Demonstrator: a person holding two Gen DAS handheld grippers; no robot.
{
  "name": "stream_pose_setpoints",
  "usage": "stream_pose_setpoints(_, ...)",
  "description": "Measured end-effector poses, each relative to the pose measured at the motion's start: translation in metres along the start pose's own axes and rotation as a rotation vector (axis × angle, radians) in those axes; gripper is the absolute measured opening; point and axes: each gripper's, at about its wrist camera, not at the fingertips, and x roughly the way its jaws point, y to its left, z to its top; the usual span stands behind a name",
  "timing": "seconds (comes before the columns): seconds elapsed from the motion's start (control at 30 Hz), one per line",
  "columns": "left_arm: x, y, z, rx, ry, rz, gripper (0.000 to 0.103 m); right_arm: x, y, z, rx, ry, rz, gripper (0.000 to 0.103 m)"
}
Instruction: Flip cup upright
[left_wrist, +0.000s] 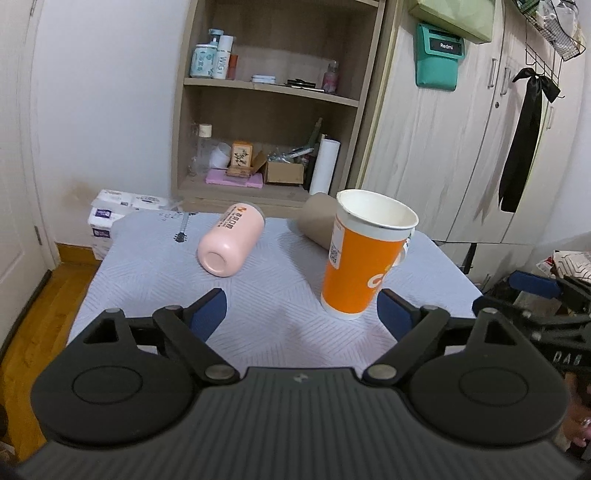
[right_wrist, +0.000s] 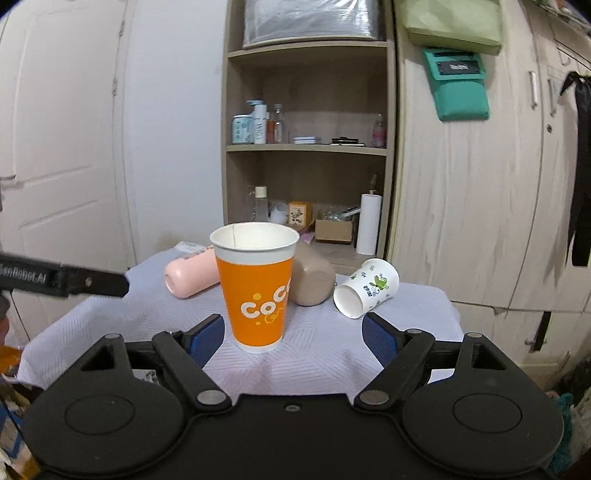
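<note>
The orange paper cup (right_wrist: 258, 291) is seen standing upright, mouth up, on the pale cloth-covered table (right_wrist: 325, 350), just ahead of the two grippers and apart from their fingers. Behind it, a pink bottle (left_wrist: 231, 239), a brown cup (right_wrist: 312, 280) and a white floral cup (right_wrist: 365, 288) are seen lying on their sides. The left gripper (left_wrist: 301, 314) and the right gripper (right_wrist: 293, 334) are both held with fingers spread wide, and nothing is grasped by either.
</note>
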Motion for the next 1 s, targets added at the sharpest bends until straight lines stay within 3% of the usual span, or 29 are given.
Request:
stream_pose_setpoints(0.1,-0.005,-0.004,-0.001,0.005,0.0,0.011,0.09,-0.005,0.001,0.001,0.01,-0.009,-0.013,0.087)
stream_pose_setpoints(0.23,-0.01,-0.008,-0.001,0.02,-0.015,0.048,0.103,-0.007,0.008,0.001,-0.022,0.019,-0.05,0.103)
stream_pose_setpoints(0.37,-0.011,-0.015,-0.002,0.059,0.004,0.117,0.103,-0.007,0.014,0.001,-0.042,0.042,-0.126,0.103)
stream_pose_setpoints(0.6,-0.013,-0.019,-0.004,0.053,0.036,0.118,0.103,-0.008,0.012,0.001,0.001,0.058,-0.135,0.103)
stream_pose_setpoints(1.0,-0.008,-0.015,-0.009,0.0,0.081,0.19,0.103,-0.009,0.014,-0.002,0.026,0.085,-0.15,0.103)
